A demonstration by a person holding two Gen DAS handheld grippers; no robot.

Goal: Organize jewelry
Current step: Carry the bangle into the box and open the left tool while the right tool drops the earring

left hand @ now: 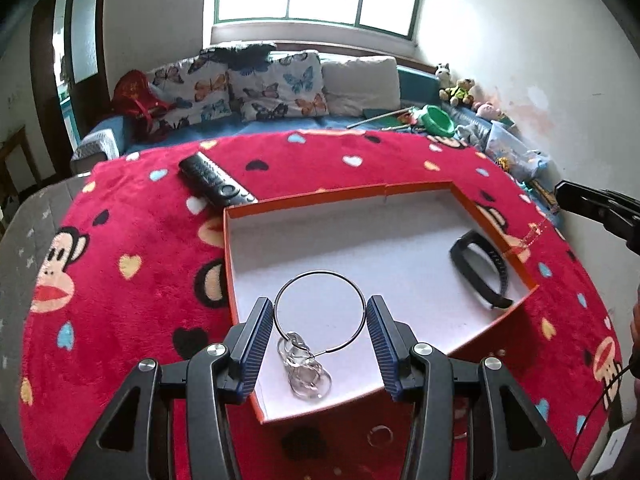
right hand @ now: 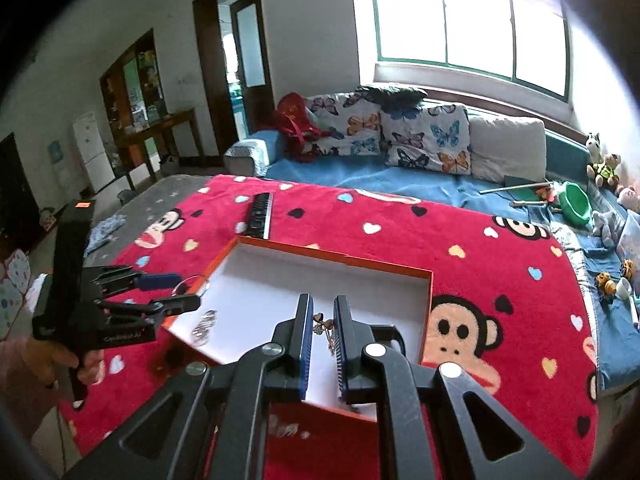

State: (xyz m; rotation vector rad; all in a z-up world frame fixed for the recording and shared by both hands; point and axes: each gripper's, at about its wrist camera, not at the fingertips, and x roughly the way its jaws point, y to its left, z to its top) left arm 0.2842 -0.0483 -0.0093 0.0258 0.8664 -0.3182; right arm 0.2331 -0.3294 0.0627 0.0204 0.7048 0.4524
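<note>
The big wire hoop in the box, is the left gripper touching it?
Cannot tell. In the left wrist view the hoop sits between the open left gripper fingers, its sides right at both pads, with no plain gap or contact.

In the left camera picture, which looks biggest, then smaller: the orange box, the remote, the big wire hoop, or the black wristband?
1. Orange box.
2. Wire hoop, though it lies nearest the camera.
3. Remote and black wristband: look alike, unsure.

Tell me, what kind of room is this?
Probably a home living room: a blue sofa with butterfly cushions under a big window, and soft toys at the end.
</note>
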